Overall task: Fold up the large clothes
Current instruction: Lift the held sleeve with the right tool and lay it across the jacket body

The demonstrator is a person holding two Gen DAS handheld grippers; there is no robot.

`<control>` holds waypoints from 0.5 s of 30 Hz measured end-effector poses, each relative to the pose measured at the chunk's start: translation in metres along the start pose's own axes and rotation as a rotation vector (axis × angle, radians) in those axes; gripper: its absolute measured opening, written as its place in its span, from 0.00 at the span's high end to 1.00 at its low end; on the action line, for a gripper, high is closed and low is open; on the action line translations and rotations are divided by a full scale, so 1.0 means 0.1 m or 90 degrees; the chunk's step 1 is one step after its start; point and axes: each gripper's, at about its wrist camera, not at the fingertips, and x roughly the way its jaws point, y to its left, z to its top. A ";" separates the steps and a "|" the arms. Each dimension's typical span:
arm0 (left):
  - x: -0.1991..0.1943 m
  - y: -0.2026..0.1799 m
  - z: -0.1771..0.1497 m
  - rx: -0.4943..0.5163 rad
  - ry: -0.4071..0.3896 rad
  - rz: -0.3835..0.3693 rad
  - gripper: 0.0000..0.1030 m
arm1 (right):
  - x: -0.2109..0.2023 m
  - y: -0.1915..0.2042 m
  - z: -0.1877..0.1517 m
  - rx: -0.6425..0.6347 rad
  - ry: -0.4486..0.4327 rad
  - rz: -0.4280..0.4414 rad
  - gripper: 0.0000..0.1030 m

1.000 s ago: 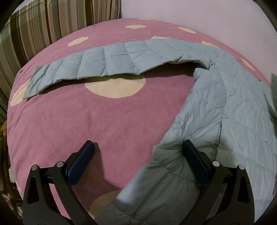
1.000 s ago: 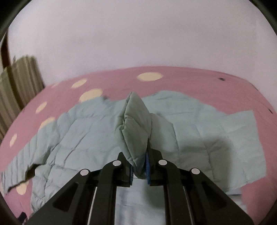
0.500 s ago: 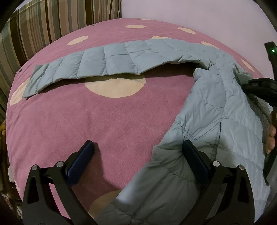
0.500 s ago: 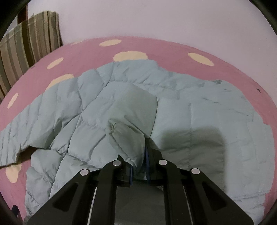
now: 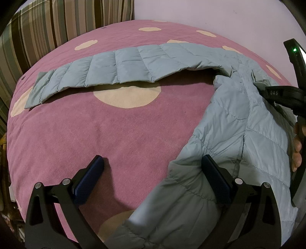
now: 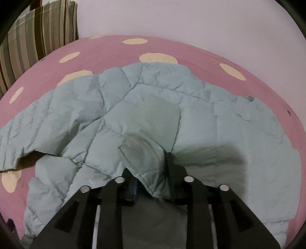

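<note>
A pale blue-green quilted jacket (image 5: 239,118) lies on a pink bedspread (image 5: 118,134) with cream dots. One sleeve (image 5: 114,69) stretches flat to the far left. My left gripper (image 5: 151,159) stands open and low, its right finger (image 5: 212,172) resting on the jacket's near edge and its left finger on bare bedspread. In the right wrist view my right gripper (image 6: 151,168) is over the jacket body (image 6: 220,124), its jaws opening. A folded-over sleeve end (image 6: 155,118) lies loose between them.
Striped cushions (image 5: 57,24) line the far left edge of the bed and a plain pale wall (image 5: 220,13) stands behind. A hand (image 5: 297,151) holding the right gripper's handle shows at the right edge of the left wrist view.
My right gripper carried the sleeve end across and down onto the jacket body, coming into the left wrist view at the right edge; its jaws have since widened. The left gripper has not moved.
</note>
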 end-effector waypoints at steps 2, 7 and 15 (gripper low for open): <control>0.00 0.00 0.00 0.000 0.000 0.000 0.02 | -0.03 0.01 -0.01 -0.001 -0.004 0.003 0.70; 0.00 0.00 0.00 0.000 0.000 -0.001 0.02 | -0.06 0.02 -0.01 0.006 -0.006 0.010 0.69; 0.01 0.00 0.00 0.000 0.000 -0.001 0.02 | -0.06 0.06 0.00 0.007 -0.007 0.011 0.69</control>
